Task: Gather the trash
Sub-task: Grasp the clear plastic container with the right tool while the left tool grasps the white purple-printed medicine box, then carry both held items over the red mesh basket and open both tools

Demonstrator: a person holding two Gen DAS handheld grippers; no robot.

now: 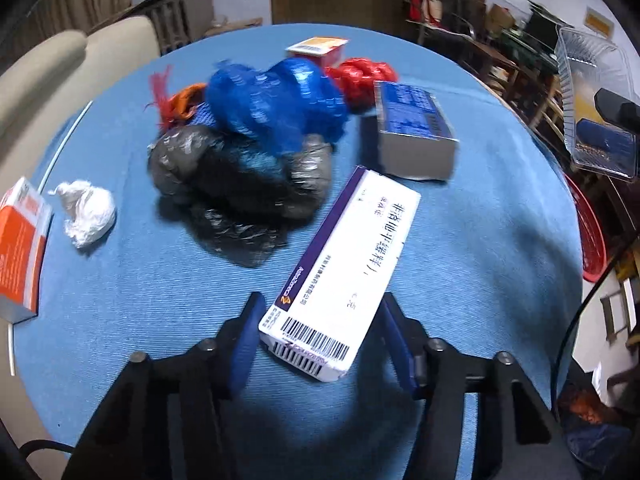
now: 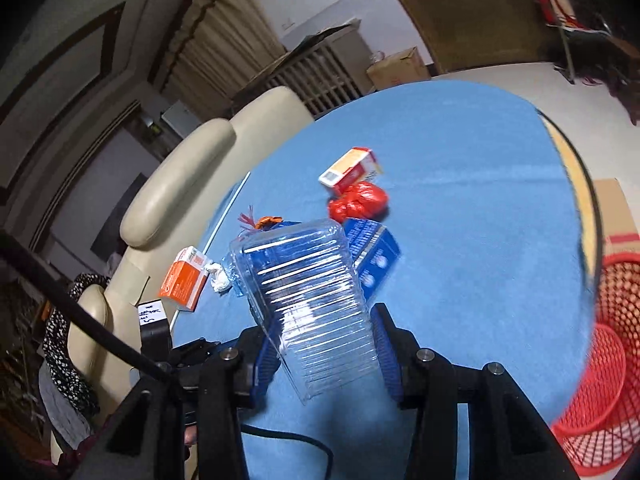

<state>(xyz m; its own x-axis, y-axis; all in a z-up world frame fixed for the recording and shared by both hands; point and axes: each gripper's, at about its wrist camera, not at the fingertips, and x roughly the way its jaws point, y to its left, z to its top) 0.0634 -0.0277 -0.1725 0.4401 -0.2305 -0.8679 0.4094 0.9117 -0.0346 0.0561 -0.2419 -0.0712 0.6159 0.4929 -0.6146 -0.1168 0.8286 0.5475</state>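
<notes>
My left gripper (image 1: pixel 320 320) is clamping the long white cardboard box (image 1: pixel 344 272) just above the blue tablecloth (image 1: pixel 480 260); my right gripper (image 2: pixel 326 344) is gripping the clear ribbed plastic tray (image 2: pixel 308 304), held aloft beside the red mesh basket (image 2: pixel 600 380).

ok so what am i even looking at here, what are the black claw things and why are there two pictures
The black claws are hand-held grippers, one in each of a person's hands; no robot arm is involved. Each carries a wide-angle camera looking forward along its two fingers, hence two bent pictures.

One picture is from the left gripper: its blue pads sit either side of a white box lying on the blue table; whether they press it is unclear. Beyond lie blue netting, a black bag, a red bag, a blue box, a tissue and an orange box.

The other is from the right gripper, holding up a clear plastic tray. A red basket stands beside the table.
</notes>
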